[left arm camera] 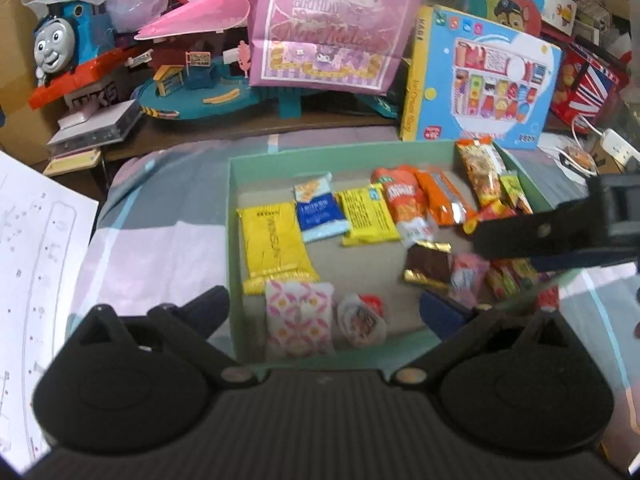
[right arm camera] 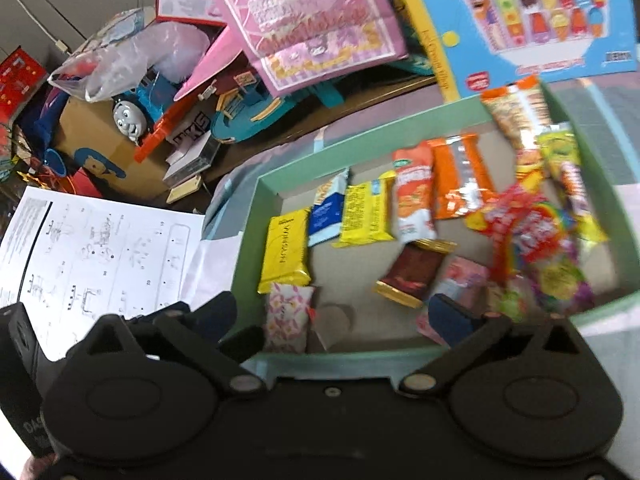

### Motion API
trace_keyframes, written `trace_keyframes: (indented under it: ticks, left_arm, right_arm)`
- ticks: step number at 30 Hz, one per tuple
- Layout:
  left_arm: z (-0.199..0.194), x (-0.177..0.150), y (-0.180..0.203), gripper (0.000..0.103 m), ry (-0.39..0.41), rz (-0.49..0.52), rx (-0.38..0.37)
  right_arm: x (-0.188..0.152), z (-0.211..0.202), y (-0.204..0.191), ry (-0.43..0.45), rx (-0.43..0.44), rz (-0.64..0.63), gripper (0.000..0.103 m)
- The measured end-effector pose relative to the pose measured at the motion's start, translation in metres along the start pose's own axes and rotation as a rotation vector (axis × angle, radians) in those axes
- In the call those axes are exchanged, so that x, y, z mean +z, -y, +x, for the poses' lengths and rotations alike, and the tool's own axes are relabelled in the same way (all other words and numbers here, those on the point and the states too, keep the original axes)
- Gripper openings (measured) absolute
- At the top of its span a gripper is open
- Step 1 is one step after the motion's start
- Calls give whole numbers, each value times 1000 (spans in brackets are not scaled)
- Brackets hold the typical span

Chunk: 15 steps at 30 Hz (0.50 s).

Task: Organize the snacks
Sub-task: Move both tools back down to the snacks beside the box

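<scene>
We see a shallow mint-green cardboard box (left arm camera: pixel 234 240) holding flat-lying snacks — a yellow foil packet (left arm camera: pixel 274 242), a blue-and-white wrapper (left arm camera: pixel 320 212), a yellow printed bar (left arm camera: pixel 370 216) and orange sachets (left arm camera: pixel 404 200) in a row, a brown gold-edged chocolate (left arm camera: pixel 428 264) nearer — beside a pink-patterned white pouch (left arm camera: pixel 300 318).

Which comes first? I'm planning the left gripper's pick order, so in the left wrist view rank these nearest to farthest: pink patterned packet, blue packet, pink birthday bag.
1. Pink patterned packet, box's near edge, between the fingers.
2. Blue packet, mid-box.
3. Pink birthday bag, beyond the box.
</scene>
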<state>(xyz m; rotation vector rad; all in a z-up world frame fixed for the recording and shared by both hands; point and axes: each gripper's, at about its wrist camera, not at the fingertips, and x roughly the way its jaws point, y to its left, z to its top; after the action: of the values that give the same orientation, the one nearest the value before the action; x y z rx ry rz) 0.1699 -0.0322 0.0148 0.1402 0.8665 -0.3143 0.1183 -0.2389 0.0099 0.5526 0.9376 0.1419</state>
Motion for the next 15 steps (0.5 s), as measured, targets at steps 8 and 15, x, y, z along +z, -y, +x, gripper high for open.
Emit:
trace_keyframes:
  ticks: [8,15]
  left_arm:
    - [-14,-46,31,103,-80,29,-44]
    - [-14,-103,73,103,-179,122,-96]
  right_arm:
    - [-34,-41,31,20,-44,47,103]
    - [-75,-52,49,-21,-42,64,103]
